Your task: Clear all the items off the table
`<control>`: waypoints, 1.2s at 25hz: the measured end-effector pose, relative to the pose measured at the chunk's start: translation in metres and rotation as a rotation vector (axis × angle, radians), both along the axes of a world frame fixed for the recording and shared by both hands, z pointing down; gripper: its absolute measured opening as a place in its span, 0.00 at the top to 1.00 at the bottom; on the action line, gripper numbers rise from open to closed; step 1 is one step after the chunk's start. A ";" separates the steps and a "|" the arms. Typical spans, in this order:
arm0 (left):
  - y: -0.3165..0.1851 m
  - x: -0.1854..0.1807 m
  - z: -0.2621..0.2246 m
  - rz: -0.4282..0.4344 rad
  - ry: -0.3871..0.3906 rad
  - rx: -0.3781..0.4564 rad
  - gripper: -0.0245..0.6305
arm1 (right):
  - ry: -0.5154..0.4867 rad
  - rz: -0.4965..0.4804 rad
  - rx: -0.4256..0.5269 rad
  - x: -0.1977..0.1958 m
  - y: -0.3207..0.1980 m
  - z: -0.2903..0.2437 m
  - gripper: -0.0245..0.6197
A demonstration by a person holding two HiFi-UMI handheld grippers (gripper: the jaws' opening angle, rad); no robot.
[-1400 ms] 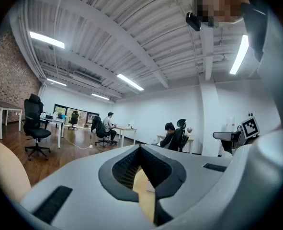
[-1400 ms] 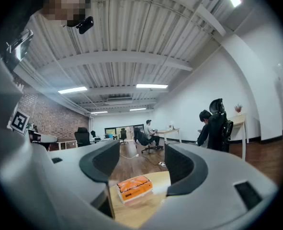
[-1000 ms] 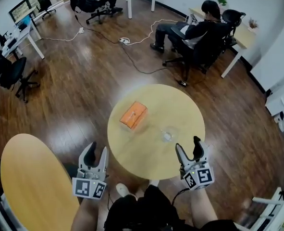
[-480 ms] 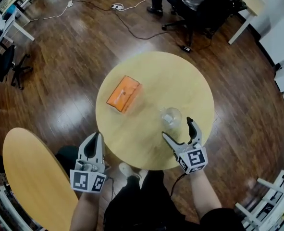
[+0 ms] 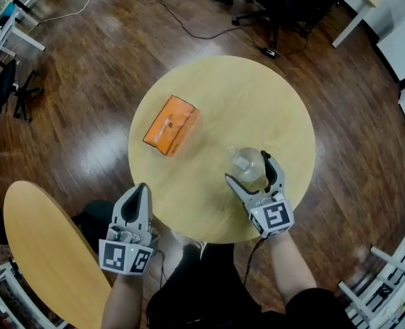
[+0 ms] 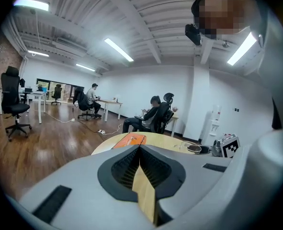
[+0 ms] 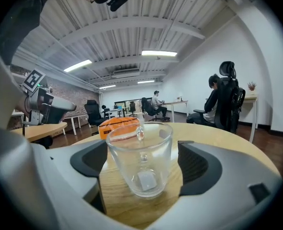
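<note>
A clear glass cup (image 5: 247, 166) (image 7: 140, 158) stands upright on the round wooden table (image 5: 271, 108) near its front right. My right gripper (image 5: 249, 172) (image 7: 142, 164) has its jaws wide on either side of the cup, having just been opening; gaps show between the pads and the glass. An orange flat pack (image 5: 170, 125) (image 7: 118, 124) (image 6: 130, 140) lies on the table's left half. My left gripper (image 5: 135, 199) (image 6: 140, 161) hangs off the table's front left edge, jaws shut with nothing between them.
A second round wooden table (image 5: 44, 252) stands at the lower left. A person sits in an office chair (image 7: 226, 104) beyond the table. Desks, chairs and floor cables (image 5: 188, 26) lie further off. A white rack (image 5: 384, 286) is at the lower right.
Both grippers have come down towards the table. The right gripper has slid forward so the glass cup now stands between its widened jaws. The left gripper's jaws have shut.
</note>
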State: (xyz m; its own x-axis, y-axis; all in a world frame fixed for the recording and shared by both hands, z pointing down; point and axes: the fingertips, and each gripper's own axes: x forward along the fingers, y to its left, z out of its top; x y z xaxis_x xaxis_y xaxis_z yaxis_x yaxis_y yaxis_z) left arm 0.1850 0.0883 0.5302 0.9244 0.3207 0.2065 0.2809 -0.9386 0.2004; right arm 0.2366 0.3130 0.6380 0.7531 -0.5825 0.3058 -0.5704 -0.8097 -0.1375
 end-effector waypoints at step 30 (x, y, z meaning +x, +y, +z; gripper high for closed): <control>-0.007 -0.028 0.013 -0.005 -0.079 -0.056 0.95 | 0.120 -0.083 0.015 0.011 -0.020 -0.024 0.31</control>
